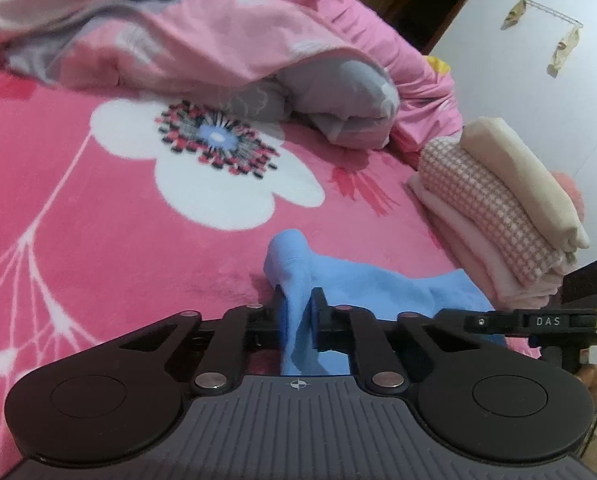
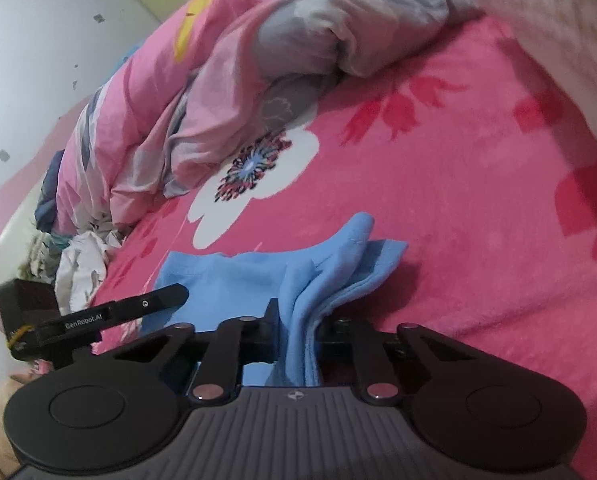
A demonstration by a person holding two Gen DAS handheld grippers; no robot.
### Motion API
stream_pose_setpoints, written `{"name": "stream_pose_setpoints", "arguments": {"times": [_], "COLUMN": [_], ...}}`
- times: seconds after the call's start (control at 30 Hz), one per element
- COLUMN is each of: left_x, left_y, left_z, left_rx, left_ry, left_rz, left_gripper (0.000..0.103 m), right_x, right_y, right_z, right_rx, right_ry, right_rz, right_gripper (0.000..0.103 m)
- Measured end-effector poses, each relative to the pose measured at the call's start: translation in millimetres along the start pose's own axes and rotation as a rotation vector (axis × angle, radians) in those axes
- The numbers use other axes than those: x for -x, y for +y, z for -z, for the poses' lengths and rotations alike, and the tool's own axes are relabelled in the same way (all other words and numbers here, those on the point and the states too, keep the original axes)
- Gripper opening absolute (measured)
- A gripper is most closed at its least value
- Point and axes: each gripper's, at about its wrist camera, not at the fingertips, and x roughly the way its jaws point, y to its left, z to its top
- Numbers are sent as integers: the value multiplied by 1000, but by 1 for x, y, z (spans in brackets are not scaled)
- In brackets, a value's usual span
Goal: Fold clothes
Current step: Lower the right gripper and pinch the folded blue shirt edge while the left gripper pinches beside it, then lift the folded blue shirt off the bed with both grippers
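A: Surface? Pink floral bed blanket (image 1: pixel 118 240).
B: On it: blue garment (image 2: pixel 226 280) near front, rumpled pink-grey quilt (image 1: pixel 202 40) at back, folded clothes stack (image 1: pixel 506 208) to the right.

Pink fleece blanket (image 1: pixel 98 240) with white flower print (image 1: pixel 218 160), covering the bed. Rumpled pink-and-grey quilt (image 1: pixel 218 40) along the far edge. White wall (image 1: pixel 538 80) beyond the right edge, taped scraps (image 1: pixel 562 48) on it.
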Motion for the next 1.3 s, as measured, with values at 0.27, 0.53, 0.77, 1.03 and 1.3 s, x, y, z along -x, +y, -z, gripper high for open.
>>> {"name": "stream_pose_setpoints", "arguments": {"times": [0.27,0.53,0.77,1.03,1.3], "left_x": [42,111,143,128,85], "left_y": [-37,-102,-179,-265,-332], "left_z": [-8,-13,-28,-70,-119], "left_rx": [-101,-220,-334,-458,-478], "left_ry": [-141,-315,-436,-542,-612], "left_rz": [1,68,179,289,343], "left_gripper": [6,6,6,6,6], "right_x": [42,124,211,289,336], "right_y": [71,128,150,149,131], "right_z": [16,47,58,17,-58], "right_rx": [302,465,512,596,636], "right_ry": [-159,-381,-605,-815,-929], "right_rz": [155,259,323,467,556], "right_gripper": [12,11,11,11,11]}}
